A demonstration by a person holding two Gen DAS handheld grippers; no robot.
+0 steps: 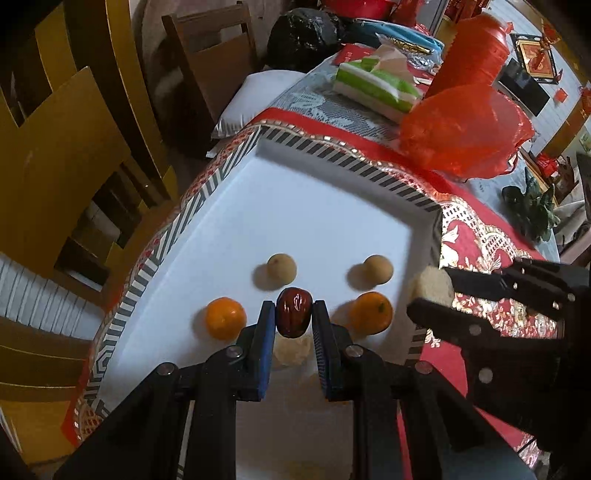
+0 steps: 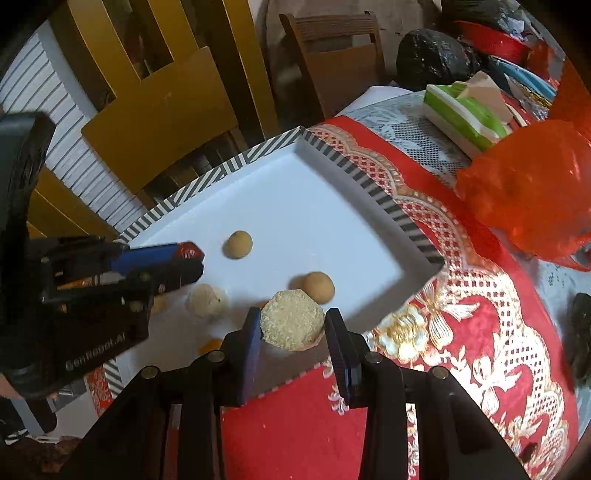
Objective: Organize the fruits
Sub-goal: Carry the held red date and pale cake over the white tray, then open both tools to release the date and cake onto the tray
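A white tray (image 1: 314,206) with a striped rim lies on the red tablecloth. On it sit two tan longans (image 1: 282,268) (image 1: 377,268), two oranges (image 1: 225,318) (image 1: 371,312) and a pale round cake (image 1: 291,350). My left gripper (image 1: 294,314) is shut on a dark red date (image 1: 293,312), held just above the tray. My right gripper (image 2: 291,325) is shut on a second pale round cake (image 2: 291,325) at the tray's near right corner; it also shows in the left wrist view (image 1: 434,286). The tray (image 2: 314,206), the longans (image 2: 239,244) (image 2: 318,287) and the resting cake (image 2: 207,300) show in the right wrist view.
A red plastic bag (image 1: 465,129) and a green-and-white tissue pack (image 1: 376,85) lie beyond the tray. A dark leafy thing (image 1: 532,210) sits at the right. Yellow wooden chairs (image 1: 62,147) stand left of the table. A black bag (image 1: 303,33) is at the far end.
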